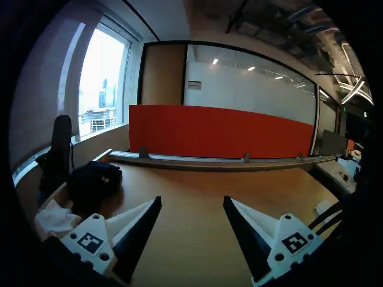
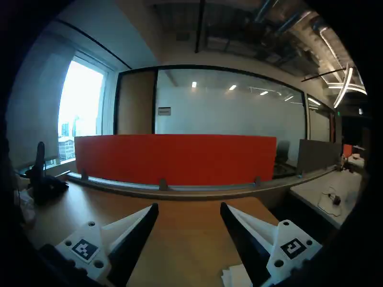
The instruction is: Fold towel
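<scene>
The towel (image 1: pixel 55 221), a white crumpled cloth, is seen lying at the left edge of the wooden bench (image 1: pixel 201 239), just beside a black bag (image 1: pixel 93 182) whose contents cannot be told. The left tool (image 1: pixel 191 198) and right tool (image 2: pixel 188 205) are held wide, gripping nothing, faced toward a red partition (image 1: pixel 215 131).
</scene>
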The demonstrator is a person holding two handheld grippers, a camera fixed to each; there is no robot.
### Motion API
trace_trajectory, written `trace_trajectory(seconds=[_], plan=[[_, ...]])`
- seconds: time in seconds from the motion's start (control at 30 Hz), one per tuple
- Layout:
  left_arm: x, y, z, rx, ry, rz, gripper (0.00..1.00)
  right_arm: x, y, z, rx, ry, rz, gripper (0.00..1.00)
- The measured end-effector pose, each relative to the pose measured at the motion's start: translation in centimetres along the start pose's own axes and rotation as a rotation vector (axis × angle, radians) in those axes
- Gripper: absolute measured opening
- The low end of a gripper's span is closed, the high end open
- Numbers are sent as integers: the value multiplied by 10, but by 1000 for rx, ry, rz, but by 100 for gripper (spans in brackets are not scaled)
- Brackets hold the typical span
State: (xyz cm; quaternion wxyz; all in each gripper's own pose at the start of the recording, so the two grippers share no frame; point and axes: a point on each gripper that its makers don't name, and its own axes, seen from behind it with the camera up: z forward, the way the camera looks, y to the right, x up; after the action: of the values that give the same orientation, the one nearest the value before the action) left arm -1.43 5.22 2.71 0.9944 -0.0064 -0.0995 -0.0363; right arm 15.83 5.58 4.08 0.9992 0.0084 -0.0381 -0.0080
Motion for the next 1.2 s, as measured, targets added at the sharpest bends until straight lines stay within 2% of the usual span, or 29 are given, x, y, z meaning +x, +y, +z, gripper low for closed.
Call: trace_trajectory(seconds=[0.3, 0.67, 1.0, 1.2], plan=[[21, -19, 7, 22, 64, 13, 96, 10, -48, 3, 32, 23, 26, 100], [23, -33, 11, 21, 105, 11, 96, 19, -73, -2, 30, 39, 43, 100], [-5, -46, 21, 31, 139, 21, 96, 22, -85, -8, 17, 84, 26, 100], [-32, -55, 29, 51, 145, 33, 96, 8, -90, -10, 16, 78, 12, 100]])
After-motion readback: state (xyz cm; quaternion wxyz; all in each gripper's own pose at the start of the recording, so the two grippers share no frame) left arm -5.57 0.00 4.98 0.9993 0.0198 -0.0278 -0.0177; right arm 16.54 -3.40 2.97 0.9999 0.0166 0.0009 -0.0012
